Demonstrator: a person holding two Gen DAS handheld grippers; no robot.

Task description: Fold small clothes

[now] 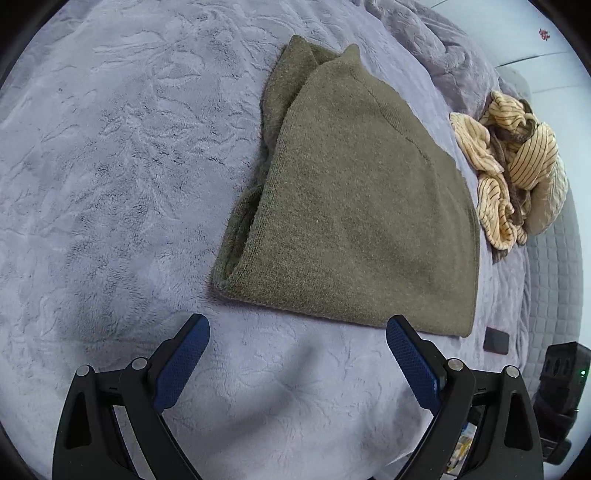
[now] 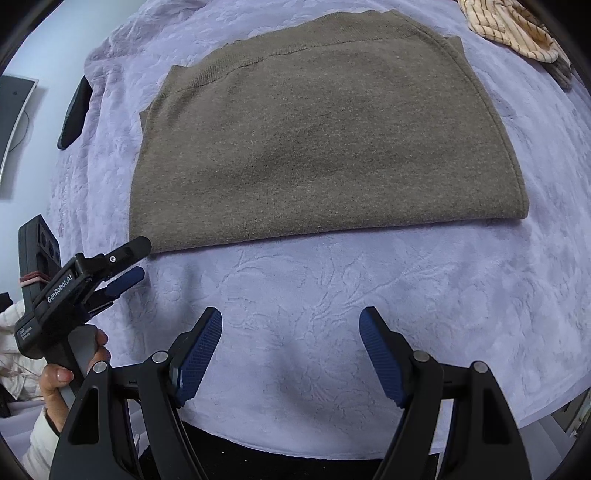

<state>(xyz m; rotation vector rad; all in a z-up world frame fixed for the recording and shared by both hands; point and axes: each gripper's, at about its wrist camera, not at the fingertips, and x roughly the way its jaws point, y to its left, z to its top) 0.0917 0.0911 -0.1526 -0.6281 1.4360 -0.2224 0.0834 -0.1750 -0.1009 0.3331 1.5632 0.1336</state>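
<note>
An olive-brown knitted garment (image 1: 354, 206) (image 2: 317, 140) lies folded flat on the lilac plush blanket (image 1: 122, 177) (image 2: 332, 295). My left gripper (image 1: 297, 325) hangs open just short of the garment's near edge, nothing between its blue pads. In the right wrist view the left gripper (image 2: 138, 258) shows at the garment's lower left corner, held by a hand (image 2: 74, 362). My right gripper (image 2: 291, 317) stands open over bare blanket, a little back from the garment's near fold, empty.
A crumpled yellow striped cloth (image 1: 513, 173) (image 2: 517, 29) lies beyond the garment near the bed's edge. A dark flat object (image 2: 74, 110) lies at the blanket's left side, another dark patch (image 1: 496, 339) near the right edge. The blanket's front edge drops off below my grippers.
</note>
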